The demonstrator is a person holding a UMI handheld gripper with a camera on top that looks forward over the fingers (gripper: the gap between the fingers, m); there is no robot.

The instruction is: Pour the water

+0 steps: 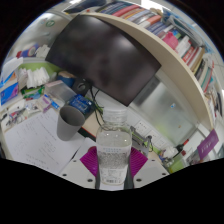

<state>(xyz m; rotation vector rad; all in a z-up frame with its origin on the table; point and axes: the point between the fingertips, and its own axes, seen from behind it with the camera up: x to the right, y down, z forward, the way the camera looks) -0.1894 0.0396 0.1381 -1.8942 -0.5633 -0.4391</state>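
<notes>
A clear plastic water bottle [114, 155] stands upright between my fingers, its white cap at the top. Both magenta pads [89, 159] press against its sides, so my gripper [113, 163] is shut on it. The bottle appears lifted above the desk. A grey cup [69, 122] stands on the desk, ahead of the fingers and to the left of the bottle, its opening facing up. The bottle's lower end is hidden below the fingers.
A large dark monitor [108, 58] stands behind the cup. Papers [40, 140] cover the desk on the left, and a small plant [100, 104] sits near the monitor's foot. A shelf of books [170, 30] runs above. Clutter lies to the right [175, 145].
</notes>
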